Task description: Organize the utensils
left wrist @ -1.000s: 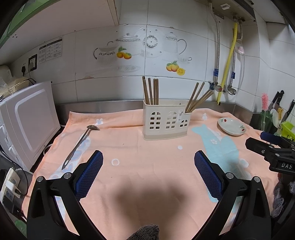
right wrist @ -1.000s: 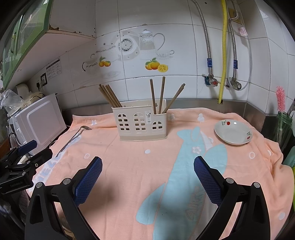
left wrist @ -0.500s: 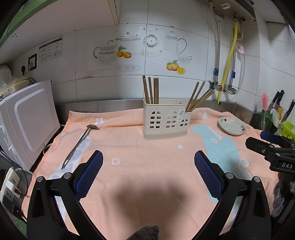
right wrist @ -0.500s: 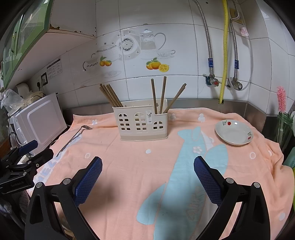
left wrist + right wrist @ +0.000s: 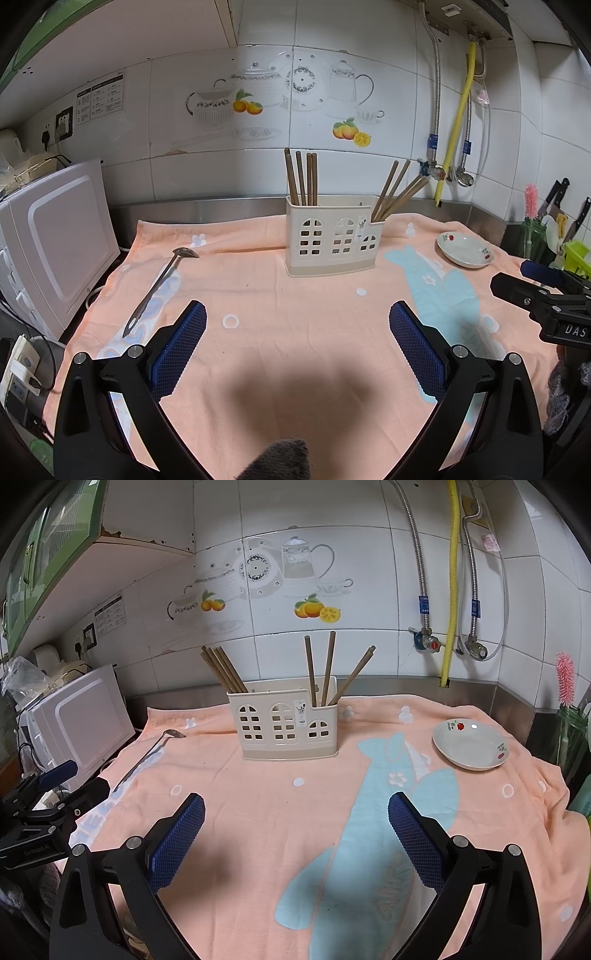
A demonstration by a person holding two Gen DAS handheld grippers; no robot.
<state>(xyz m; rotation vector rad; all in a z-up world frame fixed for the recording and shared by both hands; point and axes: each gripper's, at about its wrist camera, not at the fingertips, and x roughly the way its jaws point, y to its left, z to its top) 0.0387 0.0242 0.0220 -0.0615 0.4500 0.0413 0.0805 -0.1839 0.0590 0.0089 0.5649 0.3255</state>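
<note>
Both jaws stand wide apart and empty: the left gripper (image 5: 297, 321) and right gripper (image 5: 295, 814) hover over the peach towel (image 5: 295, 354). The long steel ladle (image 5: 159, 284) lies at ten o'clock, well apart from the cream plastic utensil holder (image 5: 332, 240) of wooden chopsticks (image 5: 301, 179) (twelve o'clock). The thin handle could slip; the towel's left edge is near, while the middle offers room.

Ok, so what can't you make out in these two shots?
- Both views: lower ends of the chopsticks, hidden inside the utensil holder.
- Both views: wall notice text, too small.
- Left wrist view: right claw cut off by the right edge.
- Right wrist view: spoon handle end hidden behind the left claw.
</note>
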